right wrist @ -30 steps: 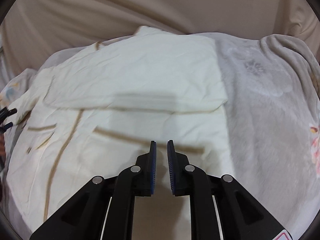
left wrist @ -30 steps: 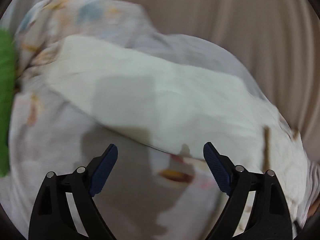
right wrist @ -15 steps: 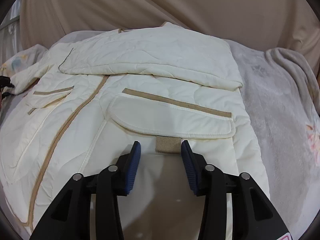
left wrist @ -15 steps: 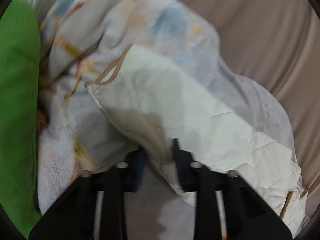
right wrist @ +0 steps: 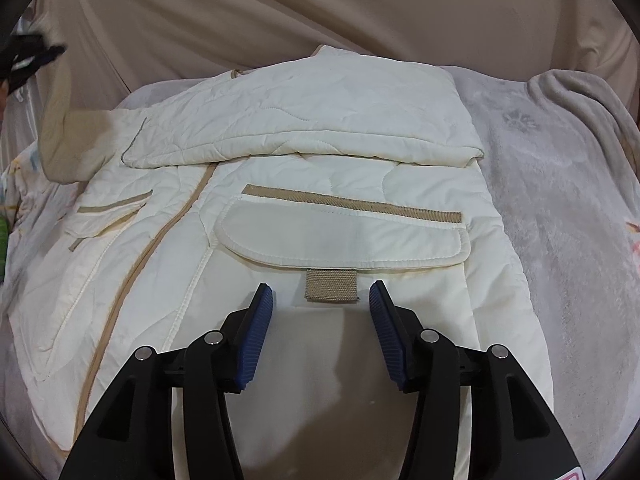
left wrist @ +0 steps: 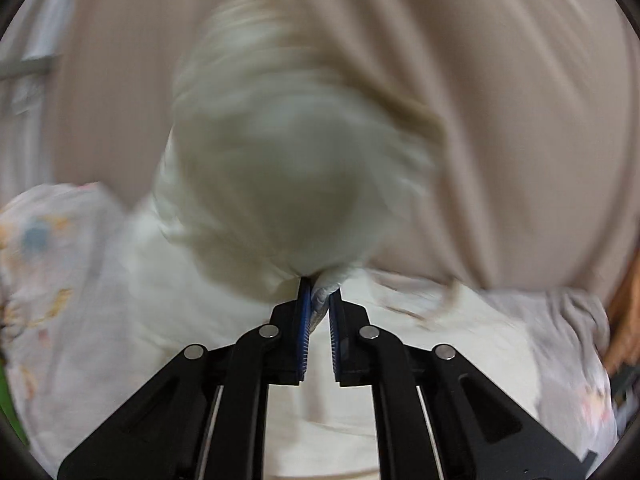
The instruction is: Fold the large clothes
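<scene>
A cream quilted jacket [right wrist: 304, 184] with tan trim lies spread on a grey blanket, one sleeve folded across its upper part. My right gripper [right wrist: 321, 294] is open just above the jacket's lower front, its fingertips either side of a tan tab [right wrist: 330, 285] below a pocket flap. My left gripper [left wrist: 320, 292] is shut on a bunch of the jacket's cream fabric [left wrist: 288, 168], lifted and blurred in front of the beige backdrop. The left gripper also shows at the far left of the right wrist view [right wrist: 28, 58], raised with the sleeve [right wrist: 68, 136] hanging from it.
The grey fleece blanket [right wrist: 560, 200] covers the surface, bunched in a ridge at the right. A patterned light blanket [left wrist: 44, 264] lies at the left. Beige draped cloth [right wrist: 320, 4] forms the backdrop. A green item [right wrist: 3, 240] sits at the far left edge.
My left gripper closed on the jacket's sleeve and lifted it up off the blanket. My right gripper went from nearly shut to open and moved closer to the pocket.
</scene>
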`<action>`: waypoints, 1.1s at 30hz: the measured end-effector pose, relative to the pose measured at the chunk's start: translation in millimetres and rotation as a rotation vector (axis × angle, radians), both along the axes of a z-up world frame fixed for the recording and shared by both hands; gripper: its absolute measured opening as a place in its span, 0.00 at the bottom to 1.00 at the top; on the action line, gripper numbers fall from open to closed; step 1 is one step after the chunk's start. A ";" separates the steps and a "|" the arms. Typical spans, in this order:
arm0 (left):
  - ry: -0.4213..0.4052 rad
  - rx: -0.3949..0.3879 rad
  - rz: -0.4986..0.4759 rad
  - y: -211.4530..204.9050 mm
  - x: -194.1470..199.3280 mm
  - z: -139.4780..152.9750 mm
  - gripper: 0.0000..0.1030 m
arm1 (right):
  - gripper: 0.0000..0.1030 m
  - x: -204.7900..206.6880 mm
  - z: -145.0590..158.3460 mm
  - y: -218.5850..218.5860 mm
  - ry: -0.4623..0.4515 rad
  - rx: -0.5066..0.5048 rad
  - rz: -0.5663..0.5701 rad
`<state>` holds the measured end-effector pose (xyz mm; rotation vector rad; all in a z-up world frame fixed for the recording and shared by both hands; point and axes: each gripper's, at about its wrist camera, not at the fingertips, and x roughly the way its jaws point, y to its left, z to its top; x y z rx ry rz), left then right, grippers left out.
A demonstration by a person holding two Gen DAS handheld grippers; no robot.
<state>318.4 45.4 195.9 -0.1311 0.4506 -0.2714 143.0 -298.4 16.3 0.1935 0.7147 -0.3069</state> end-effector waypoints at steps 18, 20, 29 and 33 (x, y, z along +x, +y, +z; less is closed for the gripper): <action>0.317 0.036 -0.265 -90.9 -16.0 -151.0 0.74 | 0.56 -11.4 0.2 -18.8 -0.076 0.116 0.002; 0.322 0.001 -0.211 -55.6 -10.6 -148.1 0.74 | 0.56 -13.4 3.1 -23.3 -0.084 0.126 -0.021; 0.503 -0.223 -0.058 58.3 21.7 -178.3 0.74 | 0.63 43.4 44.9 -79.6 -0.065 0.286 -0.048; 0.510 -0.308 -0.035 58.9 38.1 -181.8 0.74 | 0.61 91.1 40.7 -106.0 -0.045 0.401 -0.092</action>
